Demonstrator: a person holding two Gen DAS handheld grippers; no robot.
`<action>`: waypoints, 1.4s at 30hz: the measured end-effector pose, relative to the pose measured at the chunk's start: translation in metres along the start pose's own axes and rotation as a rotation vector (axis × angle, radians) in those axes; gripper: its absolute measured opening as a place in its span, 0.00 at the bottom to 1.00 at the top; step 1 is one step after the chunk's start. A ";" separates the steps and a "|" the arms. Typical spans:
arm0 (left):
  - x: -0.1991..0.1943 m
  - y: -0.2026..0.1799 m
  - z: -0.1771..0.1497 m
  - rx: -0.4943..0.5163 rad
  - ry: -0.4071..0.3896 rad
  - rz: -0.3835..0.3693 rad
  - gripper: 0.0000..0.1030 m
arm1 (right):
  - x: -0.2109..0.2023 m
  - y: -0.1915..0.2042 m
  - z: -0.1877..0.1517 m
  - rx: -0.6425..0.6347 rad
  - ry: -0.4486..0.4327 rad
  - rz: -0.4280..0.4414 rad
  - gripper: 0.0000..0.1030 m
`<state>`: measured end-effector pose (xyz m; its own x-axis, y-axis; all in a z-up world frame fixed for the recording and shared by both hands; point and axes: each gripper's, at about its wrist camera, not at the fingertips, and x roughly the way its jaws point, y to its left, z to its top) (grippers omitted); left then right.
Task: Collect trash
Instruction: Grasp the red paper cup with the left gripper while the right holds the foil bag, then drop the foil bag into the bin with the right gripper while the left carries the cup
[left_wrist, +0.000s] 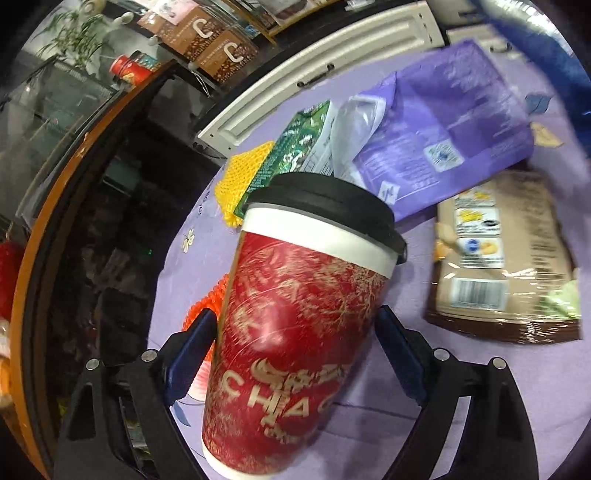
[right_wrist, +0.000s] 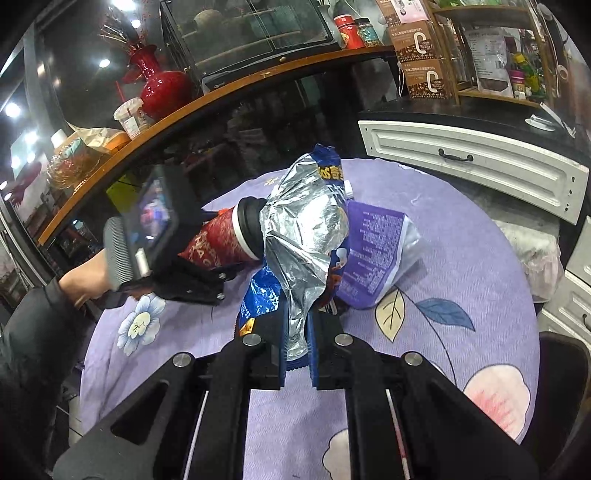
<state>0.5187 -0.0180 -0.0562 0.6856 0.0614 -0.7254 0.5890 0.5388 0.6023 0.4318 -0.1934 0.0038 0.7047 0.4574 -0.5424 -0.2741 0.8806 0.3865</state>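
Observation:
A red paper cup (left_wrist: 295, 332) with a black lid sits between the blue pads of my left gripper (left_wrist: 295, 315), which is shut on it. In the right wrist view the cup (right_wrist: 218, 240) hangs tilted above the table in that gripper, lid toward the chip bag. My right gripper (right_wrist: 299, 325) is shut on a crumpled silver and blue chip bag (right_wrist: 306, 229), held up over the table. On the table lie a purple bag (left_wrist: 443, 122), a brown snack bag (left_wrist: 506, 266) and a green packet (left_wrist: 299, 144).
The round table (right_wrist: 461, 258) has a purple floral cloth. A yellow knitted cloth (left_wrist: 240, 173) lies at its far edge. White drawers (right_wrist: 480, 158) stand behind on the right, and a curved wooden counter (right_wrist: 184, 110) with a red vase (right_wrist: 162, 85) on the left. A hand (right_wrist: 85, 284) holds the left gripper.

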 end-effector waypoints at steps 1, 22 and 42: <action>0.003 0.000 0.002 -0.002 0.006 -0.001 0.84 | -0.001 -0.001 -0.001 0.002 0.000 0.001 0.09; -0.055 0.000 -0.032 -0.200 -0.163 0.022 0.76 | -0.015 -0.002 -0.020 0.036 -0.005 0.034 0.09; -0.192 -0.069 -0.071 -0.570 -0.405 -0.011 0.75 | -0.100 -0.015 -0.084 0.004 -0.038 -0.001 0.09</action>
<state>0.3161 -0.0072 0.0177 0.8514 -0.2049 -0.4829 0.3567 0.9010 0.2467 0.3107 -0.2424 -0.0103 0.7295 0.4512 -0.5140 -0.2707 0.8806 0.3888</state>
